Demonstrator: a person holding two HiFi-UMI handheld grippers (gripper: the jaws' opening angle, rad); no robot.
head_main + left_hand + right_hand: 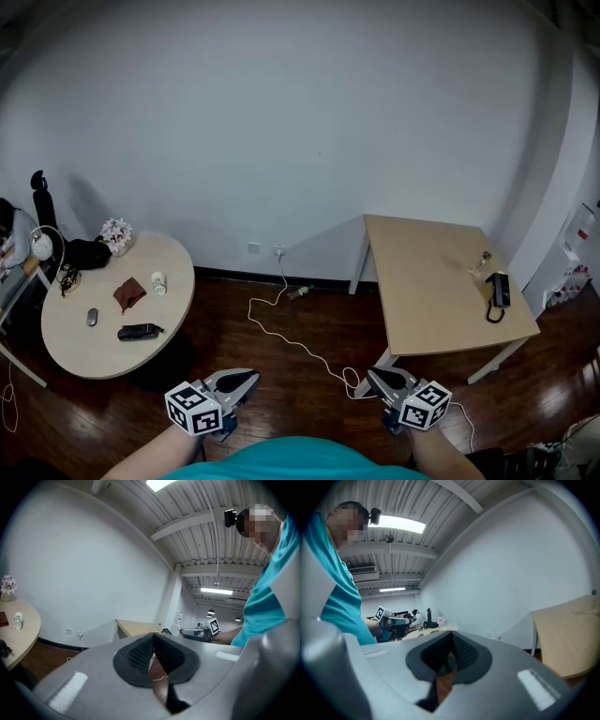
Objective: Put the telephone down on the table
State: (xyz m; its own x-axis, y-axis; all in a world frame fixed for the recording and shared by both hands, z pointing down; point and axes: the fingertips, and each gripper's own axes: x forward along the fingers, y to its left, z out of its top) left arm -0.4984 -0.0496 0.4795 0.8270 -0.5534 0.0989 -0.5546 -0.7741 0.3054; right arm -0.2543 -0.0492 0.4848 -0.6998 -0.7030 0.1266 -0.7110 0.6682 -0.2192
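Closed tip to tip and empty: left gripper (246, 380), right gripper (380, 377), held low by the body. Judged to be the telephone (498, 290): lying flat on rectangular table (422, 281), near right edge. Risk: nudge or snagged cord (491, 316) dragging it off.

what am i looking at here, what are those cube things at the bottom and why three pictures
No robot here: a person holds two hand tools, the left gripper and right gripper, each with a marker cube. The head view comes from a camera on the person's head; the other two ride on the grippers, looking along their jaws. Both grippers are shut, holding nothing. A round table carries small items; a rectangular table carries a black corded thing, likely the telephone.
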